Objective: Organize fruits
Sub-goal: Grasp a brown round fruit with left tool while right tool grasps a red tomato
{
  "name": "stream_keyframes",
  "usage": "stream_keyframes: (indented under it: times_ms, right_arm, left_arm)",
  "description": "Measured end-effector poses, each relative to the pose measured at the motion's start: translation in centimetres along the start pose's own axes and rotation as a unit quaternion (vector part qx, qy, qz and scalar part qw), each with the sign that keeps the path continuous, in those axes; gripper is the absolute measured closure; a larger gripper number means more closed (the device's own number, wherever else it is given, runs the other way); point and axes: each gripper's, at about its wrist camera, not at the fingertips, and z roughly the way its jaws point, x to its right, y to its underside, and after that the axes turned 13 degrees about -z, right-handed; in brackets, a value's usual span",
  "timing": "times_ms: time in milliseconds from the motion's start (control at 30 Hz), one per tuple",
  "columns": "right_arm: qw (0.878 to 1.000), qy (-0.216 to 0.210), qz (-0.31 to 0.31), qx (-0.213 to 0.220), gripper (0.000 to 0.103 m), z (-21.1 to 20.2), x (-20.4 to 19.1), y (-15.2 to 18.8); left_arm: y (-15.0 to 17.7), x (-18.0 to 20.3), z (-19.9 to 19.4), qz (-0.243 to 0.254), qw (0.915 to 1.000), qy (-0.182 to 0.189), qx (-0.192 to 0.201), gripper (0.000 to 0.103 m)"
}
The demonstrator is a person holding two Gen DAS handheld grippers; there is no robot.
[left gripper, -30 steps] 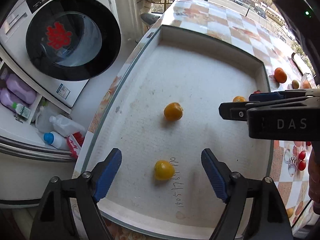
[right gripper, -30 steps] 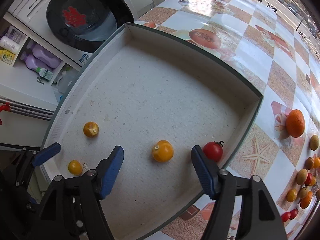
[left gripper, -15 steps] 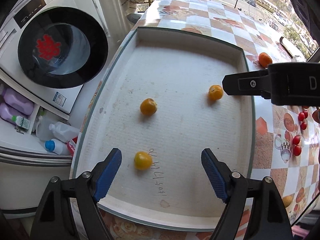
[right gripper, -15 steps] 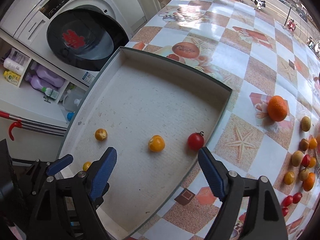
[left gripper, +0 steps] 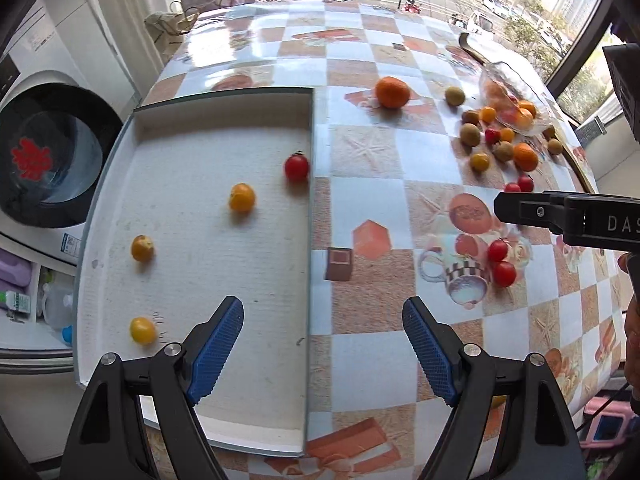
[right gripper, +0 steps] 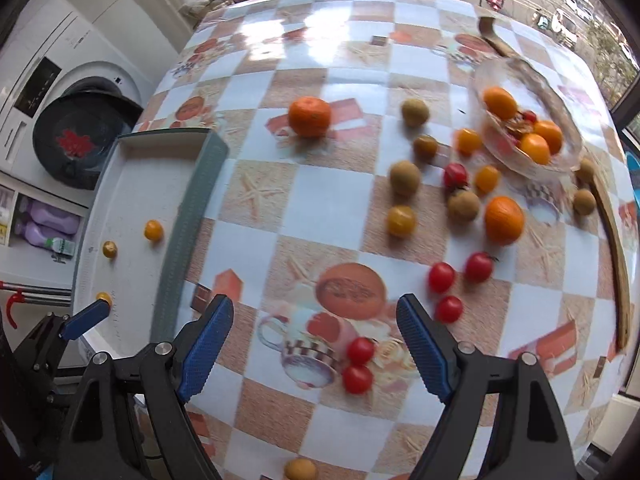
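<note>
Showing red tomato (left gripper: 296, 166) only leftward.

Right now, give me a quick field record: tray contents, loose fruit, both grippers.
tray: one red tomato, three yellow-orange fruits
loose on table: big orange, red tomatoes, brown and yellow fruits
glass bowl: oranges inside
left gripper: open, empty
right gripper: open, empty, over the tablecloth

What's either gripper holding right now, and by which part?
Nothing. The left gripper and the right gripper are both open, with only patterned tablecloth between their blue fingers.
</note>
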Motion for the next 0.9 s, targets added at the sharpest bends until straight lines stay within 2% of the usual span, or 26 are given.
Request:
stream_keyframes:
  times_ms: [200,333,467,800,867,900]
  right_arm:
    - [0.998,0.025,0.049,-0.029,0.017,-0.2,5.1,5.3]
    - [0.997,0.026,0.060,-0.036,0.017,0.2,6.8,7.1]
    - [0.998,0.027,0.049,-0.036,0.017,0.5,7.4,7.6]
    - [0.999,0.019,0.004,-0.030,0.017,2.0,7.1,6.8]
    - [0.999,0.019,-0.001,-0.029,0.020,2.5,6.9,6.3]
    - [0.999,0.019,-0.004,-0.028,0.022,2.6,6.8,6.0]
  left_arm:
    - [3.2,4.2,0.1,0.037,0.9987,0.021,-0.028,0.020]
    - [5.7,6.6,-0.1,0.047,0.9969,0.043,-0.046,0.020]
    - [7.7,8.6,0.4,0.053,0.9959,0.050,-0.054,0.020]
    - [9.1,11.4,2.9,0.050,0.9973,0.017,-0.051,0.020]
    - [9.4,11.9,3.3,0.046,0.9976,0.007,-0.051,0.020]
    - [9.5,12.0,3.4,0.044,0.9976,0.006,-0.053,0.024]
